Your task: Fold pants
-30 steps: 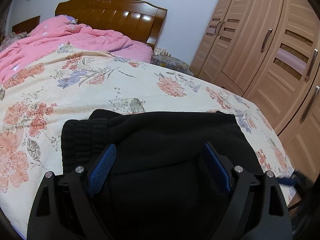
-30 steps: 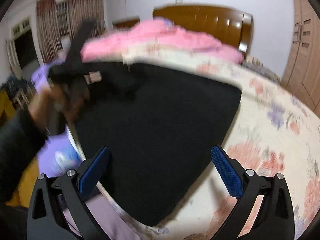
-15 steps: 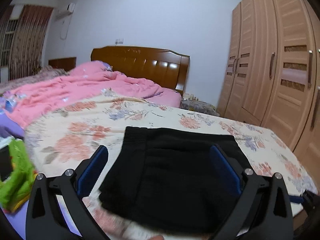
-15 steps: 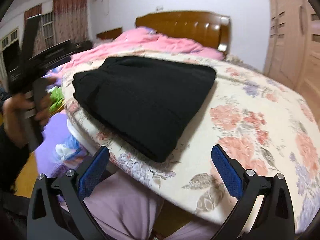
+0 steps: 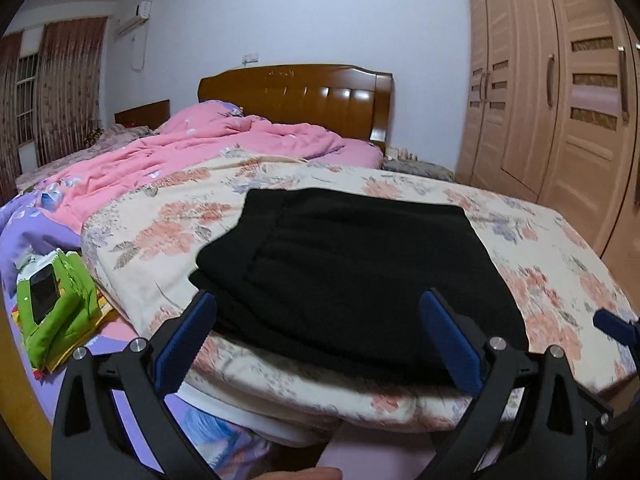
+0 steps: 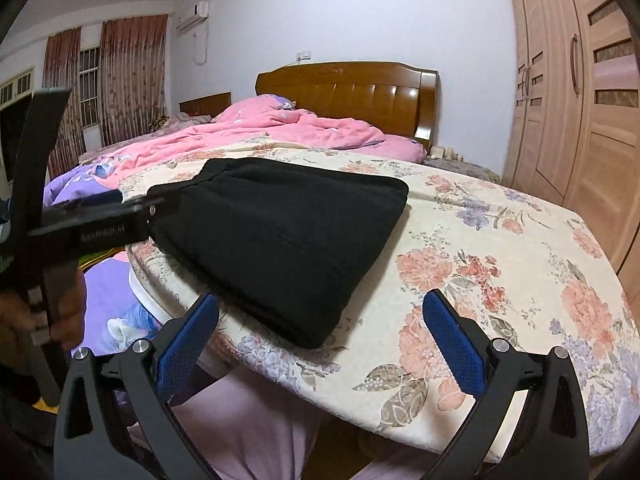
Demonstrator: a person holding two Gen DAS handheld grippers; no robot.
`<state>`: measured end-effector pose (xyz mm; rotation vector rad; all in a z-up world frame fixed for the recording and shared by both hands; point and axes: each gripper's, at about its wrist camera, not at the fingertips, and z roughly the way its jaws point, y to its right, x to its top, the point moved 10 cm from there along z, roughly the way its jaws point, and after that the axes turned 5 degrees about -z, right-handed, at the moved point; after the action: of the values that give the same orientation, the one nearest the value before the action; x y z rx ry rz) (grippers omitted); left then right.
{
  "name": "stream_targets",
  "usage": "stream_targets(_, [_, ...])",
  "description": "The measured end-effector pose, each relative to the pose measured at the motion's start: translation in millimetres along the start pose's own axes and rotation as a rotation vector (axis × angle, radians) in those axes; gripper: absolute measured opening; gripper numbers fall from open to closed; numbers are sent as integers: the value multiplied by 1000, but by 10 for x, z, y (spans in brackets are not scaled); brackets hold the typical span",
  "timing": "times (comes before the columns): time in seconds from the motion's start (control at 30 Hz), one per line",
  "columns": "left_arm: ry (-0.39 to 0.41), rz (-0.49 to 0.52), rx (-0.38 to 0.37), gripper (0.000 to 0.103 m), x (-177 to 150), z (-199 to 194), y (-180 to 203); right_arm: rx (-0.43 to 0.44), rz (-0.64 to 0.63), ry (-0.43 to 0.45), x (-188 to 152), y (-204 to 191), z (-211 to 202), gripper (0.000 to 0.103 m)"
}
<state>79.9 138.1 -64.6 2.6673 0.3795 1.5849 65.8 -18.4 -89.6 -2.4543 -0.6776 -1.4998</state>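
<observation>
The black pants (image 5: 352,264) lie folded into a thick rectangle on the floral bedspread (image 5: 540,264), close to the bed's near edge. My left gripper (image 5: 318,300) hangs open just short of that edge, its blue pads wide apart and clear of the fabric. In the right wrist view the pants (image 6: 280,232) lie to the left of centre. My right gripper (image 6: 320,300) is open too, in front of their near corner and holding nothing. The left gripper's black body (image 6: 100,220) shows at the left of that view, held by a hand (image 6: 64,312).
A pink duvet (image 5: 224,148) is bunched before the wooden headboard (image 5: 296,96). Wardrobe doors (image 5: 560,92) line the right side. A green pouch with a phone (image 5: 52,300) lies on purple bedding at the left. The person's lilac-clad legs (image 6: 248,420) are under the bed edge.
Both grippers have drawn back from the pants toward the bed's near edge. The left jaws have spread wider. The pants now lie flat and let go.
</observation>
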Motion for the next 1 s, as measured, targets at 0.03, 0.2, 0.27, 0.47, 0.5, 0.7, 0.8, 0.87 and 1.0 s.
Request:
stream_targets(0.03, [-8, 3, -7, 101, -36, 2, 26, 1, -1, 1, 2, -2, -2, 99])
stream_targets(0.2, [-23, 22, -14, 101, -171, 9, 80, -10, -13, 7, -7, 4, -1, 99])
stream_targets(0.27, [-14, 36, -12, 101, -196, -26, 103, -12, -12, 9, -14, 10, -8, 99])
stream_targets(0.47, [19, 53, -1, 101, -180, -104, 134, -17, -3, 11, -29, 21, -34, 99])
stream_targets(0.5, [22, 55, 1, 101, -177, -114, 133, -17, -1, 12, -33, 25, -37, 99])
stream_targets(0.7, [35, 62, 7, 101, -166, -148, 147, -18, -2, 14, -31, 26, -48, 99])
stream_targets(0.8, [36, 64, 8, 101, -161, -150, 159, -17, -2, 13, -32, 25, -44, 99])
stream_targets(0.87, [36, 63, 8, 101, -161, -150, 158, -16, -1, 13, -31, 24, -45, 99])
stream_targets(1.0, [36, 64, 7, 101, -162, -150, 158, -16, -1, 13, -31, 23, -45, 99])
